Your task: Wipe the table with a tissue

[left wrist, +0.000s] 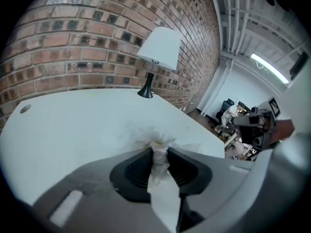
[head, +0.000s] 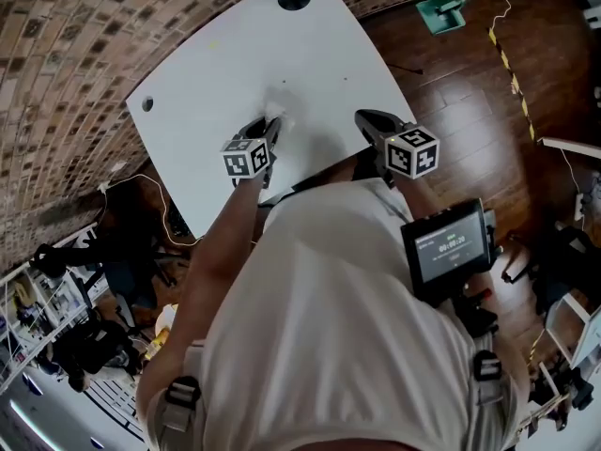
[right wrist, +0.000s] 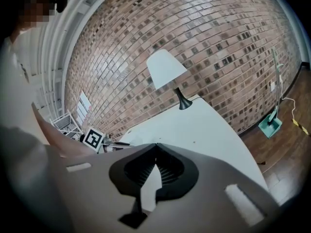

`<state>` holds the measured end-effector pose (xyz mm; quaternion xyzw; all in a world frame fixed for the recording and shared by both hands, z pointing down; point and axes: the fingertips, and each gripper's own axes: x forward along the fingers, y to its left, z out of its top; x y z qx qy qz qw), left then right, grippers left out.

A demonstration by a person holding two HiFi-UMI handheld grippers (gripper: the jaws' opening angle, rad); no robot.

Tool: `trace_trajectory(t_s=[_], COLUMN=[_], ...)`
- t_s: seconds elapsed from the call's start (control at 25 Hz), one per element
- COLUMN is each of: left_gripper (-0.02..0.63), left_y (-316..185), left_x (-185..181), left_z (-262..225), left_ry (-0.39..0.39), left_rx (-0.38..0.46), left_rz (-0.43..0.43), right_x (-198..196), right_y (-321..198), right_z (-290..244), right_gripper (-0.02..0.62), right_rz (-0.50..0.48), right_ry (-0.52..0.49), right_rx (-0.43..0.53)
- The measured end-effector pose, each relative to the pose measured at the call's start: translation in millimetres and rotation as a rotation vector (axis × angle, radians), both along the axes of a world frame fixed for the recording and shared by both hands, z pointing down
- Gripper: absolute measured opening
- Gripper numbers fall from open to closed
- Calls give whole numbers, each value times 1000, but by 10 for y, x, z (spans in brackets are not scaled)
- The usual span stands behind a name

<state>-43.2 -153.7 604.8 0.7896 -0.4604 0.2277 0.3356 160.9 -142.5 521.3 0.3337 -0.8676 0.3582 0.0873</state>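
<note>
- Tissue of crumpled white paper (left wrist: 159, 174) sat pinched in our left tongs (left wrist: 158, 152), its soft frayed end touching the smooth white bench (left wrist: 73, 125) just ahead of the tips.
- Its long axis ran along the jaws.
- Our right tongs (right wrist: 155, 144) stood closed and empty beside the left, by the bench's edge.

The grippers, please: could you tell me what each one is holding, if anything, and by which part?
The left gripper pinches a crumpled white tissue at its bunched middle, its ruffled end poking past the jaws. The right gripper is shut and empty.
</note>
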Motion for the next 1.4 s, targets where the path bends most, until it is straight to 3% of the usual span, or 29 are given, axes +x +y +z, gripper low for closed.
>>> trace_trajectory(t_s=[0.24,0.64,0.96,1.2,1.4], left_gripper=[98,100,100,100,100], left_y=[-457,-755,-1076,-1298,-1284], left_x=[-224,-283,-399,-493,-399], left_z=[-63,183,199,139,352], left_ry=[-53,-186,-293,-452,-540], left_rx=[5,-34,39,126,75], left_rz=[-91,-79,-73,-124,-52], right_x=[261,808,1057,1161,1308], right_y=[-102,-60,-30,32,68], right_z=[12,86,149,175,187], right_gripper=[8,8,8,8,8], right_rz=[33,113,184,217,247], right_ry=[-9,-7,21,21,28], right_rx=[9,-7,-28,-42,-54])
